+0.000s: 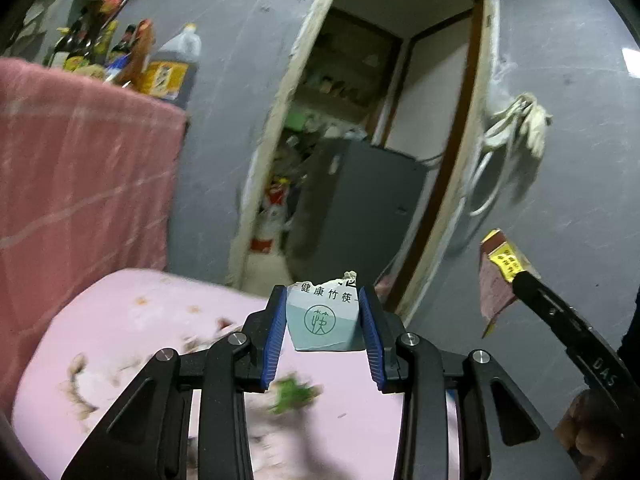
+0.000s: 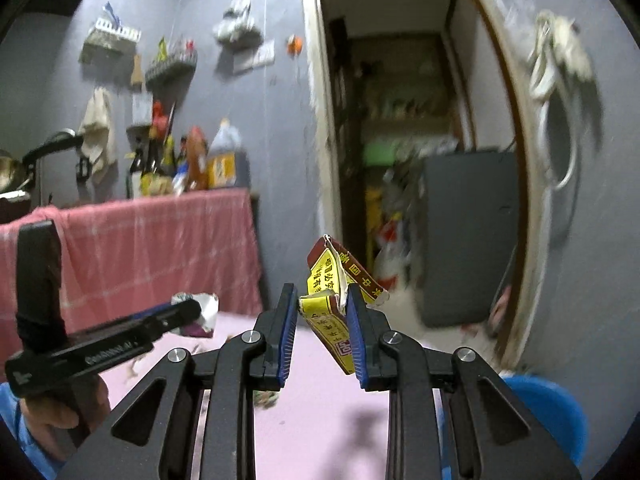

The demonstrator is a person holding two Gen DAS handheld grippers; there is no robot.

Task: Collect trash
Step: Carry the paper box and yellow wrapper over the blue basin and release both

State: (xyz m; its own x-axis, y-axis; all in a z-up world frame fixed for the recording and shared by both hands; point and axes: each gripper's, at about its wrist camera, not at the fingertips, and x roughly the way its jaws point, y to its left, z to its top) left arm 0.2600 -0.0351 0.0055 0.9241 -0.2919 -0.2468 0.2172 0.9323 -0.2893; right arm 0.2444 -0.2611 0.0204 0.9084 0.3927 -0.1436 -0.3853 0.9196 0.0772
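With 2 scraps lifted, the left gripper (image 1: 323, 322) clamps a torn pale-blue paper chopstick sleeve (image 1: 323, 326) and the right gripper (image 2: 320, 330) a crumpled red-and-yellow wrapper (image 2: 334, 300), while green and brown bits (image 1: 294, 394) remain mid pink table (image 1: 132, 320).

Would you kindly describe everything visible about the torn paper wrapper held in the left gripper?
The torn paper wrapper is a small sleeve of thin paper, white at the top and pale teal below, printed with dark green Chinese characters and a round green emblem. Its upper edge is ragged where it was ripped. It stands roughly upright, lifted clear above the pink table, clamped between the blue pads of the left gripper, which press on its two sides. Nothing else touches it.
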